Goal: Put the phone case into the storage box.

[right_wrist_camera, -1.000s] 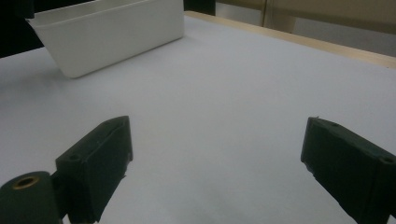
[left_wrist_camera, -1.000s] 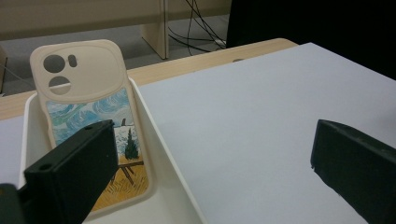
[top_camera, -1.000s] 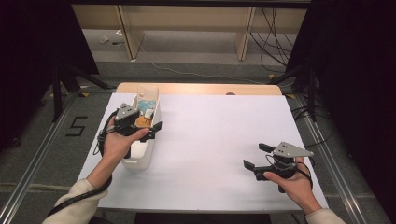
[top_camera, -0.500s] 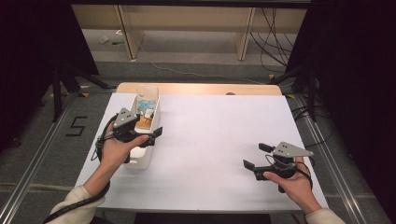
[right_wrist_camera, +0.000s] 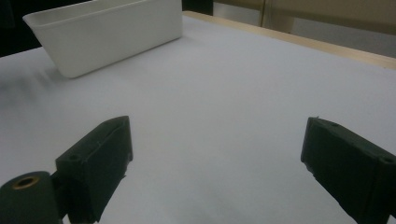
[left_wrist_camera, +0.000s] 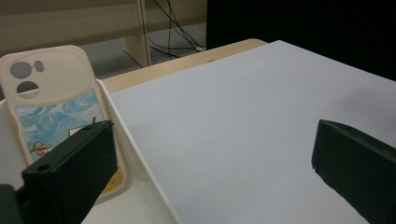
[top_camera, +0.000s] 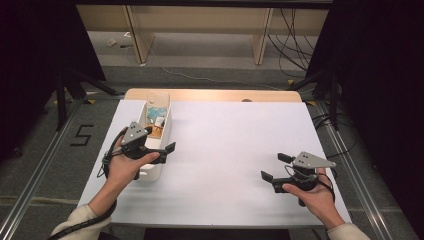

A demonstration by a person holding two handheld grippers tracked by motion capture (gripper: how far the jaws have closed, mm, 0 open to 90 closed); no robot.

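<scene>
A long white bin (top_camera: pixel 151 174) stands on the left part of the white table top (top_camera: pixel 235 135). In it leans a cream phone case (left_wrist_camera: pixel 51 100) with a blue painted picture, along with other small items (top_camera: pixel 156 121). My left gripper (top_camera: pixel 162 140) hovers open over the bin's near half. In the left gripper view (left_wrist_camera: pixel 210 163) its left jaw hangs above the bin in front of the case and its right jaw above the bare table. My right gripper (top_camera: pixel 274 166) is open and empty low over the table's near right; the bin (right_wrist_camera: pixel 107 35) lies far ahead of it (right_wrist_camera: pixel 215 163).
A strip of bare wood (top_camera: pixel 215 95) runs along the table's far edge. Behind it are wooden legs and loose cables (top_camera: pixel 290 30) on the floor. A floor mark "5" (top_camera: pixel 82 135) lies left of the table. Dark curtains stand on both sides.
My left gripper has drifted along the bin toward the near edge of the table, still open. The right gripper has stayed where it was.
</scene>
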